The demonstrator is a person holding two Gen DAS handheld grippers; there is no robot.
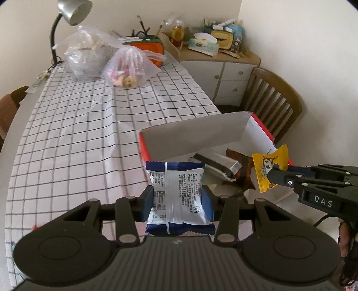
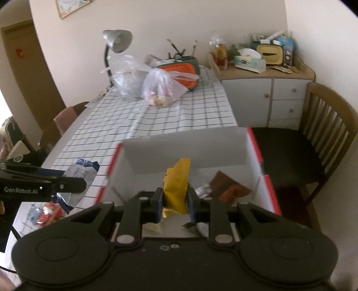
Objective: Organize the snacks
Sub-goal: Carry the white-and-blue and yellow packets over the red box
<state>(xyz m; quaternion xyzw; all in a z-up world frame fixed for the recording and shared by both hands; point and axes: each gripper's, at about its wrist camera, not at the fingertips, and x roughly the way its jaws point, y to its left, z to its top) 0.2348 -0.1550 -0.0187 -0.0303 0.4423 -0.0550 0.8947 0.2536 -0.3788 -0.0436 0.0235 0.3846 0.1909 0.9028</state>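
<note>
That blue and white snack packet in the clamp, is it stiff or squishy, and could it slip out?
The blue and white packet looks puffy and soft: the left gripper dents its sides inward, so it probably gives rather than resists. Its film looks glossy, so it may be somewhat slippery. It hangs without sagging, so it is probably light.

Cream walls [image 2: 179, 26] enclose a table under a checked cloth [image 1: 78, 138], a grey desk lamp [image 1: 73, 10] at its far end. A cluttered white cabinet [image 2: 268, 98] fills the far right corner, near a slatted wooden chair [image 2: 324, 125].
</note>
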